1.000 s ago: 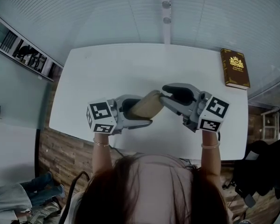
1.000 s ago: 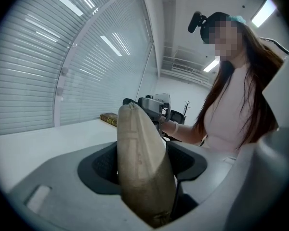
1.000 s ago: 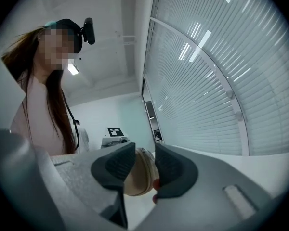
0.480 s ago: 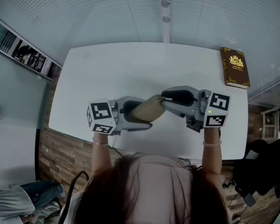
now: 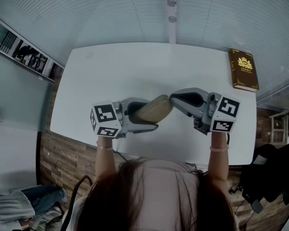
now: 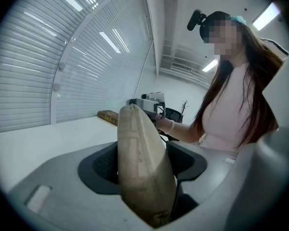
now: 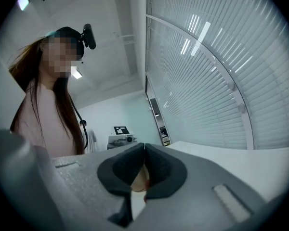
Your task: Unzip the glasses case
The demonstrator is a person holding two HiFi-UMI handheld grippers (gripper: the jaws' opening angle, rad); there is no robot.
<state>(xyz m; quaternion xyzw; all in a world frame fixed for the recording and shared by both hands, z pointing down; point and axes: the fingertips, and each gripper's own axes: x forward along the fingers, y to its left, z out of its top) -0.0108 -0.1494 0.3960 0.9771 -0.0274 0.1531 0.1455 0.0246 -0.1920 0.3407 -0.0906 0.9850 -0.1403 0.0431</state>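
- Gripping the tan glasses case (image 5: 156, 108) round its left half with the left gripper (image 5: 145, 115), spread wide to take the body, both pads pressed against its sides.
- Case position: over the near middle of the white table (image 5: 135, 66), apparently lifted clear of it, lying left to right with the free end aimed at the other tool.
- Just closed the right gripper (image 5: 173, 99) at that right end. Now pinched nearly flat, with a sliver of tan showing between the dark pads (image 7: 119, 170) (probably the zip tab, though too small to tell from the case's own tip).
- Judged stage: bracing done, hold on the pull taken or all but taken.
- No opening to be seen along the case in any view. Looks fully zipped, so none of the unzipping itself done.
- Left to do, by this reading: drawing the slider along the seam and round the curved end while holding the body steady.
- Worth checking the pinch before pulling, since so thin a tab is likely to slip.
- At the far right of the table, well apart from all this: a brown book (image 5: 243, 70) with a gold crest, no part of the job.
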